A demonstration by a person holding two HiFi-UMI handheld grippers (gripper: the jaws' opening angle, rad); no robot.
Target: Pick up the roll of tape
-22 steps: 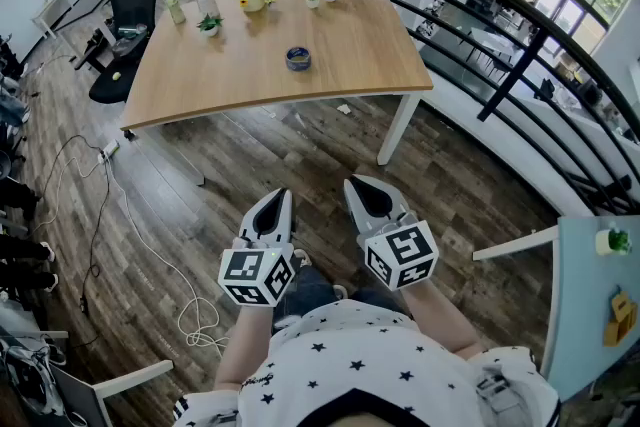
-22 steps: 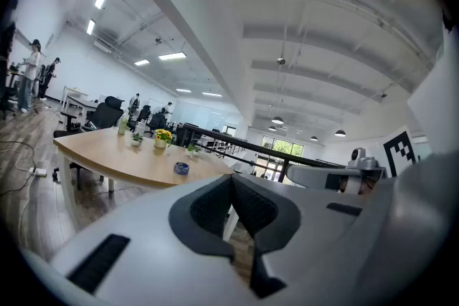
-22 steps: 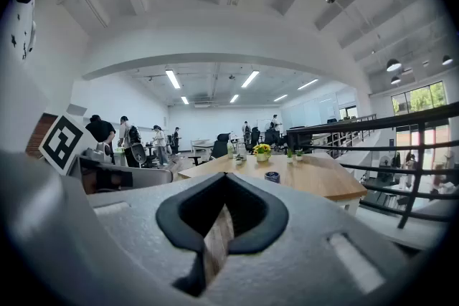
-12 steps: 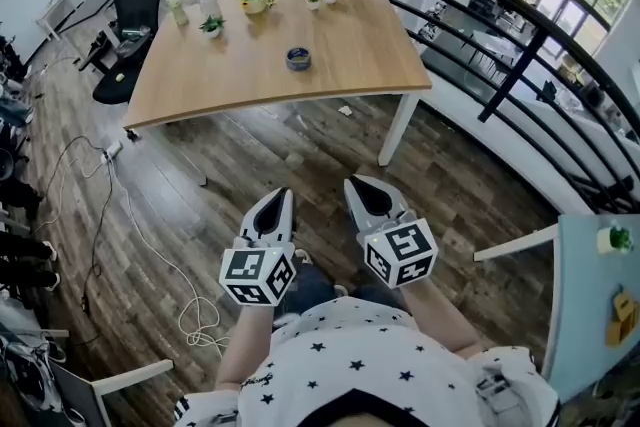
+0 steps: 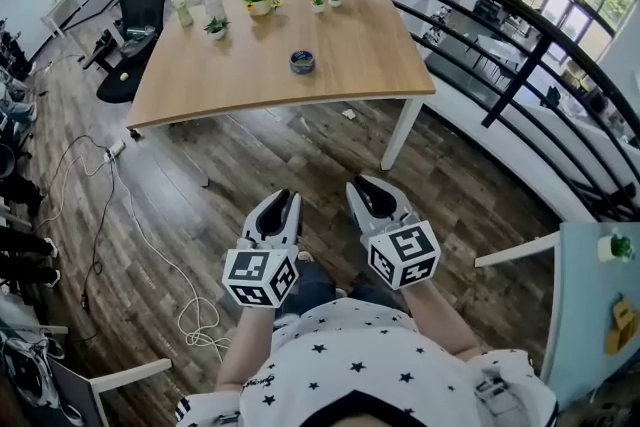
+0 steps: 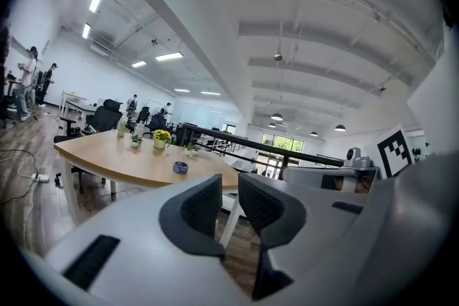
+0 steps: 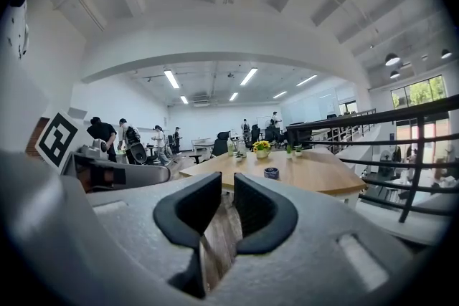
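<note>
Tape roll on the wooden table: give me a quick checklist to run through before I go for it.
1. Roll of tape in sight, lying flat on the table: ok.
2. Left tongs and right tongs empty: ok.
3. Tongs opened enough for the roll: probably not ok; both gaps are narrow, the right one narrower.
4. Roll within reach: not ok; open floor lies between the tongs and the table.
5. Way ahead free: ok; the cable lies off to the left.
</note>
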